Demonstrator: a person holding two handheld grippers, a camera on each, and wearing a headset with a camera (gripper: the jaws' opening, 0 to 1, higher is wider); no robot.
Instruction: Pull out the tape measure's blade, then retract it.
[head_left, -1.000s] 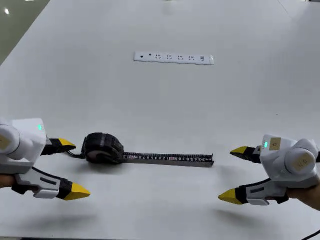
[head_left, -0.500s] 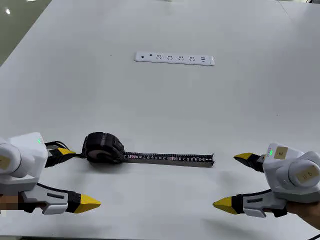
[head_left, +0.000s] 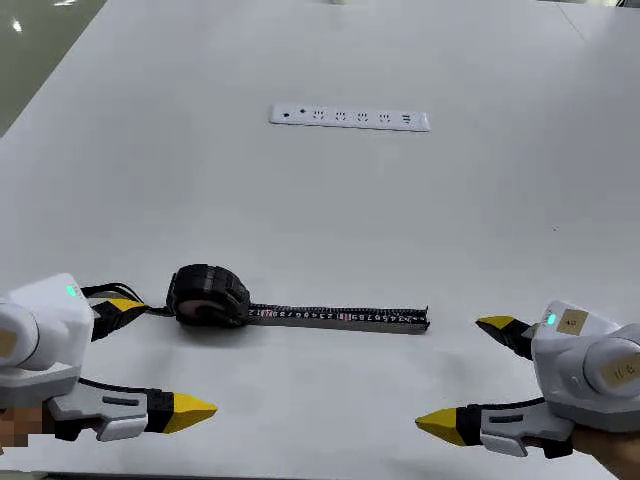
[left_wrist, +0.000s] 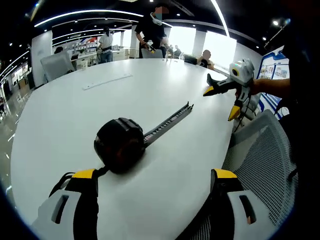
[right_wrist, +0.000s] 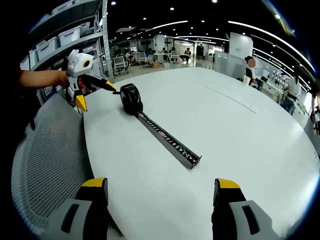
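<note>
Black rubbery round tape measure case (head_left: 206, 295) looks heavy and grippy, its thin dark blade (head_left: 340, 318) springy, best pinched at the end hook (head_left: 426, 318); left gripper (head_left: 170, 355) and right gripper (head_left: 460, 372) have their jaws spread, empty.

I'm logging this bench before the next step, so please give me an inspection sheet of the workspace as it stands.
Surface: white table, smooth and glossy.
Job's things: tape measure lies on the table, blade pulled out toward the right gripper.
Clutter: white power strip on the far side.
Grippers: left gripper and right gripper both open, holding nothing.
Cables: thin black wires on the left gripper's body.
Surroundings: open office with shelves, a mesh chair and people.
</note>
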